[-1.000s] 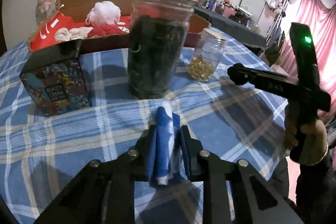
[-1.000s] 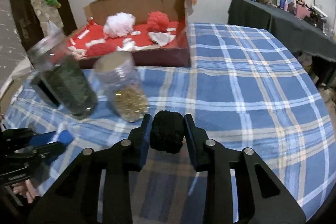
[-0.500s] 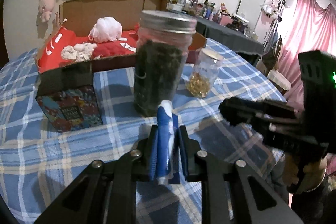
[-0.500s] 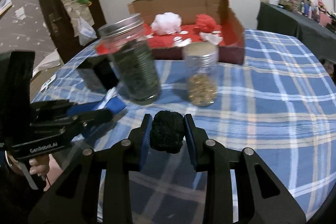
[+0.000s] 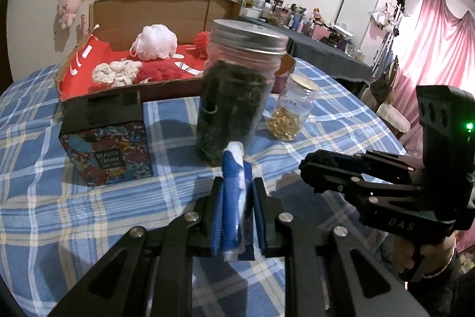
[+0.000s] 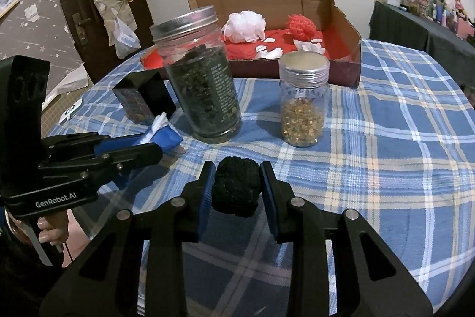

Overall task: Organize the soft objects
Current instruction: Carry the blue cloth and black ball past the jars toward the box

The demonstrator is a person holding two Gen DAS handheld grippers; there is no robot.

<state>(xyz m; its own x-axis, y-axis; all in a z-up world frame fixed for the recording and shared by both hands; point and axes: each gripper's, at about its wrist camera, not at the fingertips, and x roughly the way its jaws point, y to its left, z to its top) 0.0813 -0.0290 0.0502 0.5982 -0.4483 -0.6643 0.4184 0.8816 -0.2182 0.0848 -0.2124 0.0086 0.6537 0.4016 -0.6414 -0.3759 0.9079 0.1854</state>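
Note:
My left gripper (image 5: 235, 186) is shut on a folded blue and white cloth (image 5: 234, 183), held above the checked tablecloth in front of the tall jar. It also shows in the right wrist view (image 6: 148, 149) at the left with the cloth (image 6: 161, 132). My right gripper (image 6: 236, 180) is shut on a black knitted ball (image 6: 236, 187); it shows in the left wrist view (image 5: 311, 168) at the right. A cardboard box (image 5: 166, 14) with red lining at the back holds a white puff (image 5: 154, 42), a red ball (image 6: 301, 25) and other soft pieces.
A tall jar of dark leaves (image 5: 237, 97) and a small jar of golden bits (image 5: 291, 112) stand mid-table. A patterned black box (image 5: 107, 135) stands left of them. The blue checked tablecloth (image 6: 400, 138) covers the round table. A dark shelf with bottles (image 5: 311, 28) is behind.
Both grippers have pulled back from the jars and risen a little, each keeping its object. The right gripper has swung left, so the jars now sit ahead of it.

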